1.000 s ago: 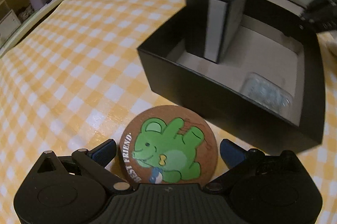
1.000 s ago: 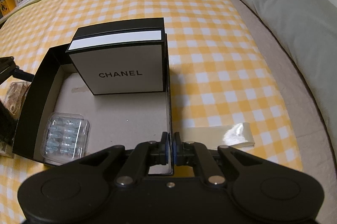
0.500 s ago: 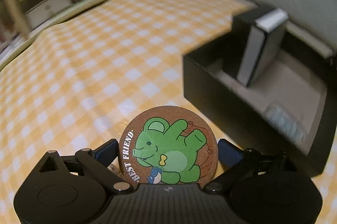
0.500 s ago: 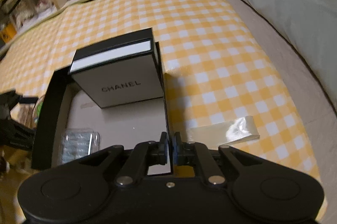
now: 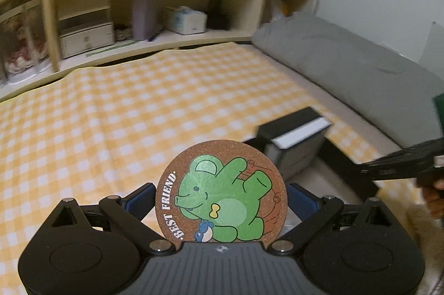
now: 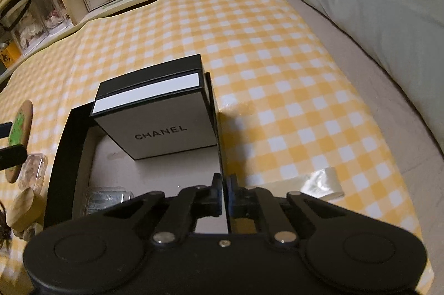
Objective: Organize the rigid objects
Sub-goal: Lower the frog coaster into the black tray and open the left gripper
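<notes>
My left gripper [image 5: 220,196] is shut on a round cork coaster [image 5: 221,191] printed with a green bear and "BEST FRIEND", held upright in the air to the left of the black tray. The coaster also shows edge-on in the right wrist view [image 6: 20,134]. My right gripper [image 6: 225,193] is shut on the right wall of the open black tray [image 6: 62,164]. Inside the tray stand a white and black CHANEL box [image 6: 158,114] and a clear blister pack [image 6: 104,198]. The CHANEL box also shows in the left wrist view [image 5: 297,139].
A yellow checked cloth [image 6: 277,73] covers the bed. A grey pillow [image 6: 374,9] lies at the right. A clear plastic case [image 6: 33,173] and a wooden lid [image 6: 23,207] lie left of the tray. A clear film strip [image 6: 322,184] lies right of it. Shelves [image 5: 111,26] line the back.
My left gripper has lifted and tilted up with the coaster, so the view now looks across the bed to the shelves. My right gripper stays clamped on the tray wall.
</notes>
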Demonstrator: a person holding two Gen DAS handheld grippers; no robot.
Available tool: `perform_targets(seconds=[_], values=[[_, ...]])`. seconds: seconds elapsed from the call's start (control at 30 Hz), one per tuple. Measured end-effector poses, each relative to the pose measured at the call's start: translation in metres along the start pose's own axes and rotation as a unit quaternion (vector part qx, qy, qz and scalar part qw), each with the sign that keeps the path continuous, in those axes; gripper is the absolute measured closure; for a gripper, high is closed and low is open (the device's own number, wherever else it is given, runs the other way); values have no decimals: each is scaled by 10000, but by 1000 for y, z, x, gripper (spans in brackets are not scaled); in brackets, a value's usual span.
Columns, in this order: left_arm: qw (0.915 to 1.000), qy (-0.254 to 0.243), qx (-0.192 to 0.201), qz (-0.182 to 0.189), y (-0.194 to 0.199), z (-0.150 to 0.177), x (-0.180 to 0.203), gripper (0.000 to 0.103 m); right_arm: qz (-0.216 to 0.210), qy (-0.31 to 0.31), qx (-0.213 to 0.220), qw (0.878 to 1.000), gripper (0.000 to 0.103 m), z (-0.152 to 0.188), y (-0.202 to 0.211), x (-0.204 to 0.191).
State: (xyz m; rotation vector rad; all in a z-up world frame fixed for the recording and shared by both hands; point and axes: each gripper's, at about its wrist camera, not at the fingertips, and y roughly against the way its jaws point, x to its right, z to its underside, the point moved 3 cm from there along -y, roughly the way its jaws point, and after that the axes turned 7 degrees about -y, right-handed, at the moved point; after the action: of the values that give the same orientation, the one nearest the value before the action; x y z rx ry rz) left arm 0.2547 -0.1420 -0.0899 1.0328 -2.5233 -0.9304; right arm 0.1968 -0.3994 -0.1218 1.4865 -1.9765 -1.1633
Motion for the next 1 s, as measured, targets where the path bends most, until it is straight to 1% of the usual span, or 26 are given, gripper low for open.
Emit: perform_targets(seconds=[0.13, 0.23, 0.33, 0.43, 0.53, 0.7, 0.87, 0.93, 1.0], values=[[9990, -346, -179, 236, -9, -3, 40, 4, -14, 37, -6, 10000, 99, 0, 1, 1], [9972, -614, -348, 243, -26, 1, 68, 4, -30, 30, -30, 10000, 99, 0, 1, 0], [9966, -592, -470, 321, -43, 2, 85, 4, -45, 5, -45, 10000, 99, 0, 0, 0], [9963, -609, -522, 319, -58, 0, 99, 4, -53, -3, -54, 10000, 99, 0, 0, 1], [9962, -563, -563, 359, -68, 0, 103, 4, -82, -59, -90, 9999, 98, 0, 1, 1], [9949, -667, -669, 353, -84, 1, 110, 4, -117, -130, -160, 9997, 98, 1, 2, 0], [9952, -618, -654, 392, -97, 3, 113, 4, -124, -163, -174, 9996, 98, 1, 2, 0], [9954, -593, -581, 467, -100, 3, 115, 4, -128, -159, -181, 9996, 98, 1, 1, 0], [9952, -529, -513, 639, -103, 4, 117, 4, -125, -152, -182, 9996, 98, 1, 1, 0]])
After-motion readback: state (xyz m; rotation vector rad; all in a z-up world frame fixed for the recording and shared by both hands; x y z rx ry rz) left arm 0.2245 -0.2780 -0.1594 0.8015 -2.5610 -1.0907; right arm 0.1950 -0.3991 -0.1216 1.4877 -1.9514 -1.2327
